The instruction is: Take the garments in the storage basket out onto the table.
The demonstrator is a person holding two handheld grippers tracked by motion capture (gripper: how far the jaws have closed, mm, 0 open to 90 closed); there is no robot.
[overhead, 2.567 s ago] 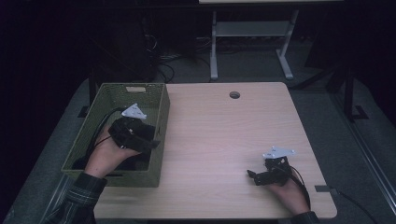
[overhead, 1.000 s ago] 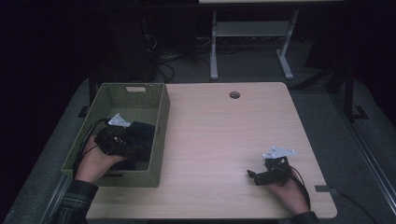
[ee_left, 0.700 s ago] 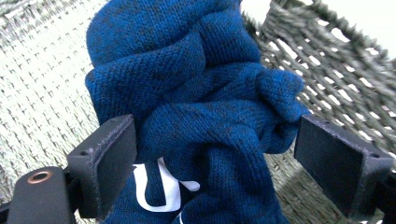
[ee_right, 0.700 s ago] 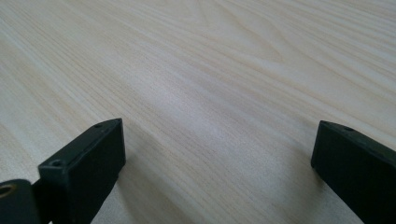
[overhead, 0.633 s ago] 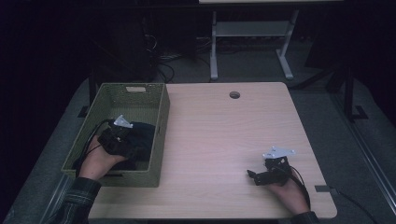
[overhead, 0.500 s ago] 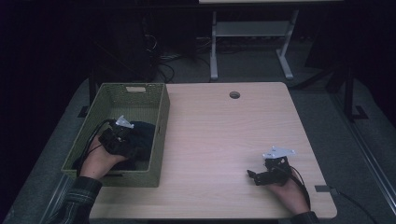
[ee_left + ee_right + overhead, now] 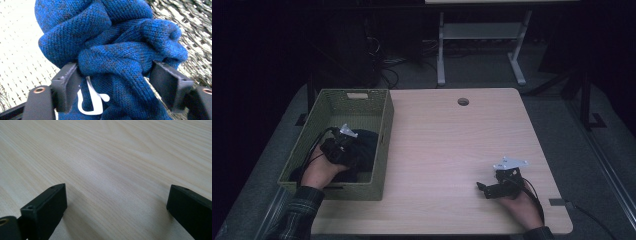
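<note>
1. The blue knit garment [image 7: 112,50] lies bunched in the green woven basket [image 7: 377,145], not lifted out; judging by that, the pick is barely begun.
2. A thick fold sits between your left gripper's [image 7: 115,82] spread jaws, both touching wool, not yet clamped.
3. Your right gripper [image 7: 115,212] rests wide apart and empty on the wooden table [image 7: 130,150], well away.
</note>
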